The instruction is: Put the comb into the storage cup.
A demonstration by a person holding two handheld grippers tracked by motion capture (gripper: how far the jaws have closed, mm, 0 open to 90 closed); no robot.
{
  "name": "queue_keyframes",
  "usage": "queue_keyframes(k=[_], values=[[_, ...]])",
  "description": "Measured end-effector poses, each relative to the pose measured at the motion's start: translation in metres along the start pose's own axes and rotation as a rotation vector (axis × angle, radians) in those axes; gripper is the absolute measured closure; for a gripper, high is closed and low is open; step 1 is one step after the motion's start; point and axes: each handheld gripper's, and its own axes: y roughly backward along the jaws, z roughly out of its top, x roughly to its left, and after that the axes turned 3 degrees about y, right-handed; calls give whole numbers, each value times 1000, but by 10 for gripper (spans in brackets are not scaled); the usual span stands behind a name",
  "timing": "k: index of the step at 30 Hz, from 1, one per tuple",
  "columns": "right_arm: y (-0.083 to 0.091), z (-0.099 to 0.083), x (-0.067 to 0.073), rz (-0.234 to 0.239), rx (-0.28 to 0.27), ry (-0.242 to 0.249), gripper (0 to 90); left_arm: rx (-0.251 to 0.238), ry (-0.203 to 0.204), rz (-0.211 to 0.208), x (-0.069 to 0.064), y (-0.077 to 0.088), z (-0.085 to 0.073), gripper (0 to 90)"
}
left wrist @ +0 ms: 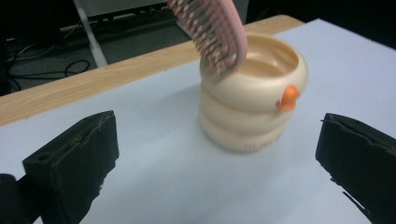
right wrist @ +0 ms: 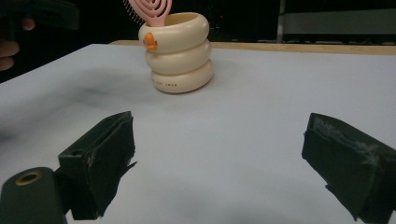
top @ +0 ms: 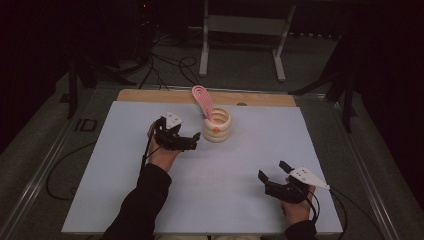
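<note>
A cream holder (top: 217, 125) shaped like stacked rings, with a small orange knob, stands on the white board (top: 240, 165) near its far middle. A pink hairbrush (top: 203, 100) sticks out of it and leans back-left. The holder (left wrist: 254, 95) and brush (left wrist: 212, 32) sit close ahead in the left gripper view; the holder (right wrist: 178, 51) and brush (right wrist: 150, 10) lie farther off in the right gripper view. My left gripper (top: 186, 136) hangs open just left of the holder, empty. My right gripper (top: 272, 171) stands open at the near right, empty.
A wooden strip (top: 150, 95) runs along the board's far edge. Beyond it, cables (top: 170, 67) lie on the floor and a white frame (top: 245, 35) stands. Dark stands (top: 345, 85) flank the table.
</note>
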Motion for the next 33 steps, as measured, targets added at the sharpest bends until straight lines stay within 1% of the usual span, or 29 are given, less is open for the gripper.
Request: queue_keyframes(k=[1, 4, 5, 6, 9, 12, 13, 16, 17, 19, 21, 22, 26, 29, 30, 33], values=[[0, 0, 0, -1, 0, -1, 91, 5, -2, 2, 1, 6, -6, 3], [-1, 0, 1, 0, 3, -2, 92, 16, -11, 6, 5, 15, -15, 3], [-1, 0, 1, 0, 3, -2, 92, 16, -11, 6, 5, 15, -15, 3], [-1, 0, 1, 1, 3, 0, 91, 15, -9, 12, 7, 20, -21, 3], [-1, 0, 2, 2, 5, 1, 91, 15, -2, 23, 12, 28, -29, 3], [-1, 0, 2, 2, 5, 1, 91, 15, -8, 37, 16, 37, -38, 3], [-1, 0, 2, 2, 4, 3, 92, 13, -4, 39, 18, 41, -43, 3], [-1, 0, 2, 1, 4, 2, 92, 13, -4, 39, 18, 41, -43, 3], [-1, 0, 2, 1, 4, 2, 92, 18, -9, 40, 21, 49, -54, 3], [-1, 0, 2, 1, 4, 6, 91, 21, -14, 45, 23, 54, -61, 3], [-1, 0, 2, 0, 4, 5, 91, 25, -15, 47, 24, 56, -64, 3], [-1, 0, 2, 0, 4, 5, 91, 26, -14, 45, 26, 59, -70, 3], [0, 1, 3, -1, 2, 11, 91, 27, -7, 46, 30, 66, -82, 3], [0, 1, 3, -2, 2, 11, 91, 27, -7, 46, 30, 66, -82, 3], [0, 1, 3, -2, 2, 11, 91, 39, -13, 47, 31, 73, -93, 3], [0, 1, 2, -7, 2, 11, 91, 43, -20, 47, 31, 77, -98, 3]])
